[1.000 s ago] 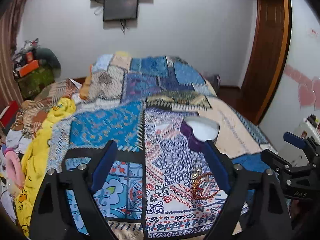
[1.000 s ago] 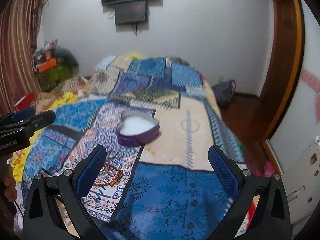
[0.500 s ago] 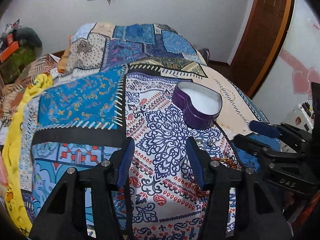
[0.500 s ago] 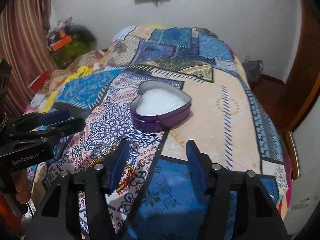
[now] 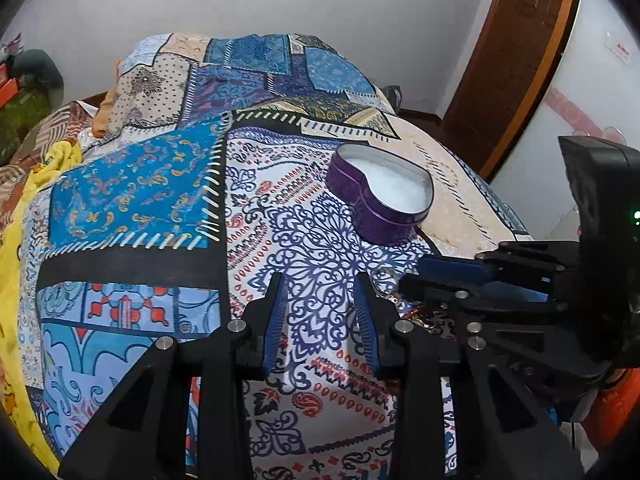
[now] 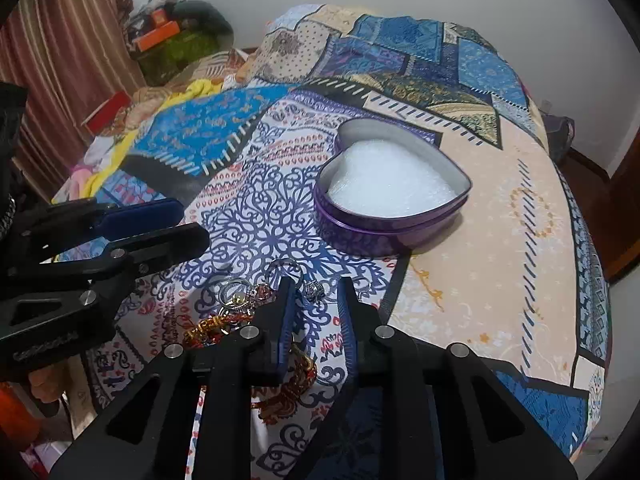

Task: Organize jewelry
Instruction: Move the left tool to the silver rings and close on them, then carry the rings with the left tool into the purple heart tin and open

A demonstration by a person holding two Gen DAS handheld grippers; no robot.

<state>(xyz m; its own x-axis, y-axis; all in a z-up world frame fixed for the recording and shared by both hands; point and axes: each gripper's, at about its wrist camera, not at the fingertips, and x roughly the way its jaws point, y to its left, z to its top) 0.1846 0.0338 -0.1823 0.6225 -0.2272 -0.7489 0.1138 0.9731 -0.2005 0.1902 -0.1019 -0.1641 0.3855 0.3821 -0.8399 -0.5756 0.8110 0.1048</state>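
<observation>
A purple heart-shaped tin (image 6: 390, 196) with white padding stands open on the patchwork bedspread; it also shows in the left wrist view (image 5: 380, 198). Before it lies a small heap of jewelry: silver rings (image 6: 236, 294), a silver bead ring (image 6: 314, 291) and red-gold bangles (image 6: 212, 326). My right gripper (image 6: 316, 292) is narrowly open, low over the heap, with the bead ring between its fingertips. My left gripper (image 5: 320, 288) is narrowly open and empty, left of the heap. In the left wrist view the right gripper hides most of the jewelry (image 5: 394, 298).
The bedspread (image 5: 132, 184) covers the whole bed. A yellow blanket (image 5: 16, 232) and piled clothes lie along the left side. A wooden door (image 5: 516, 52) stands at the right. Clutter and boxes (image 6: 160, 36) sit by the curtain at far left.
Both grippers have dropped toward the bed and moved forward, and both jaws have narrowed from wide open. The right gripper now stands over the jewelry heap.
</observation>
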